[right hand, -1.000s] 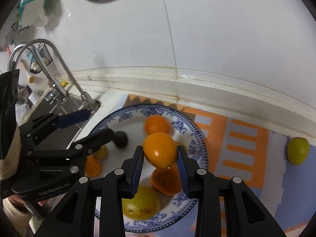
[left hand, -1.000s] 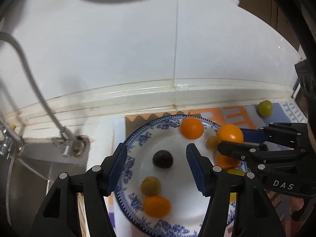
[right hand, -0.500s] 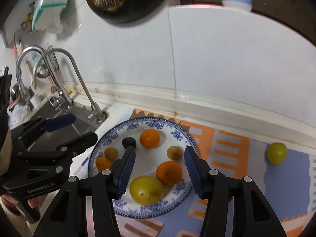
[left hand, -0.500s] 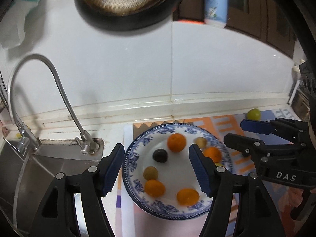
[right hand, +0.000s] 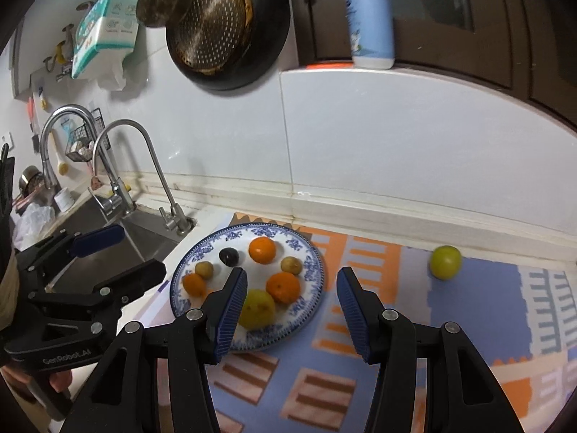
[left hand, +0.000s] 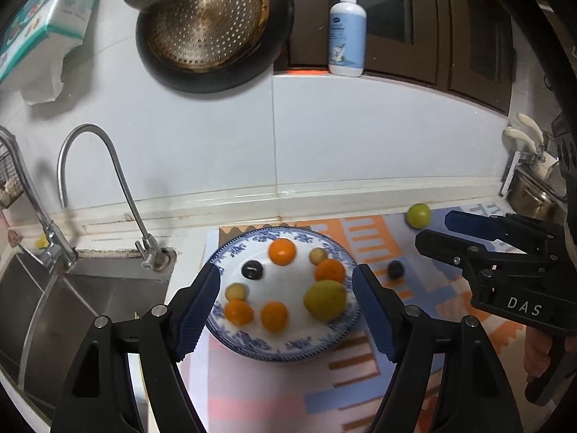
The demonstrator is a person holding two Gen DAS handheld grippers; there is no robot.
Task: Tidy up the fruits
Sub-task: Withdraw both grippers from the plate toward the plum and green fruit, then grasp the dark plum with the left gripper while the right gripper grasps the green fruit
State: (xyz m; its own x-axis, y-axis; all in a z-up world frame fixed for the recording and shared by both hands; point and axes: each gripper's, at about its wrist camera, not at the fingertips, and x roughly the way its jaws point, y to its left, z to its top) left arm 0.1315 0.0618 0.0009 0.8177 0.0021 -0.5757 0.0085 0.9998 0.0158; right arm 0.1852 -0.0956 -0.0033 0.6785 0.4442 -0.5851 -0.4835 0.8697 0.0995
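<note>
White tiled wall backs a counter laid with a patterned mat; at the middle of both views sits the blue-rimmed plate, already bearing three oranges, a large yellow-green fruit, two small tan ones and a dark plum; most of the gathering looks done. Left over, as far as shown, are a green fruit at the right edge by the wall and a dark fruit on the mat just right of the plate. The left gripper has just been opening and stands wide with nothing between its jaws; the right gripper is moderately open and empty. A faucet and sink fill the lower left; a colander and soap bottle hang above, well clear; nothing blocks either stray fruit.
</note>
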